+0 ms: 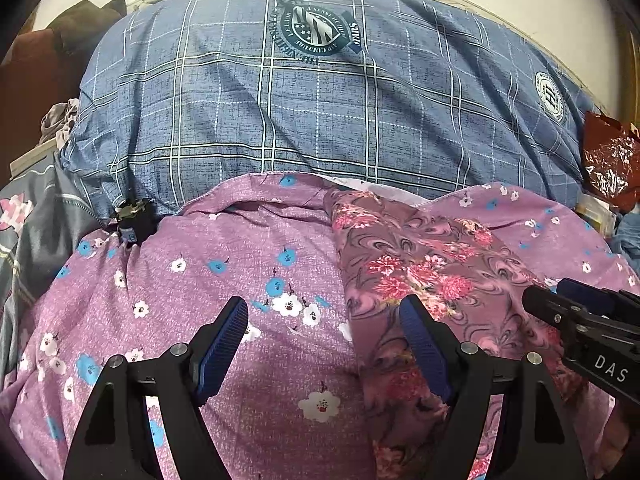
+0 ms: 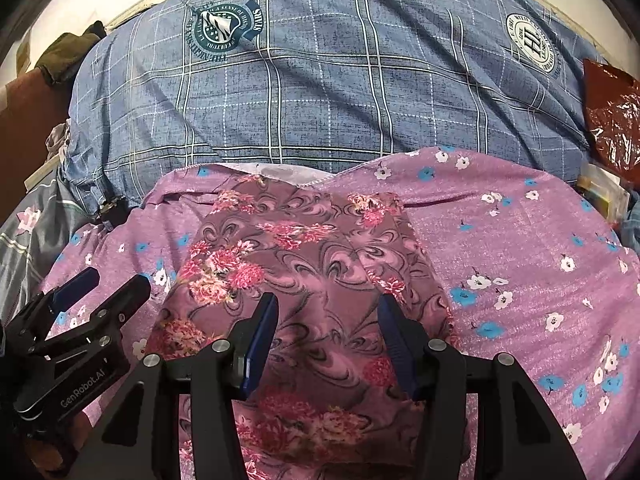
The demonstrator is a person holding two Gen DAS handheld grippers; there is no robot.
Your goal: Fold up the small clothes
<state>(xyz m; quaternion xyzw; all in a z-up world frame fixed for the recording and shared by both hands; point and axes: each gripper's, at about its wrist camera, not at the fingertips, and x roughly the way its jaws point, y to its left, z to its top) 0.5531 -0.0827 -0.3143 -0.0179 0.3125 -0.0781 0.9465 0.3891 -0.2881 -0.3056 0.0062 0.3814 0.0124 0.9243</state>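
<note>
A mauve garment with pink flower and swirl print lies flat in a long folded strip on a purple floral sheet. It also shows in the left wrist view, right of centre. My right gripper is open and empty, hovering over the garment's middle. My left gripper is open and empty over the garment's left edge and the sheet. Each gripper shows at the edge of the other's view: the right gripper, the left gripper.
A big blue plaid pillow with round emblems lies behind the sheet. A small black object sits at the sheet's far left edge. A red plastic bag is at the right, and dark clothes are piled at the far left.
</note>
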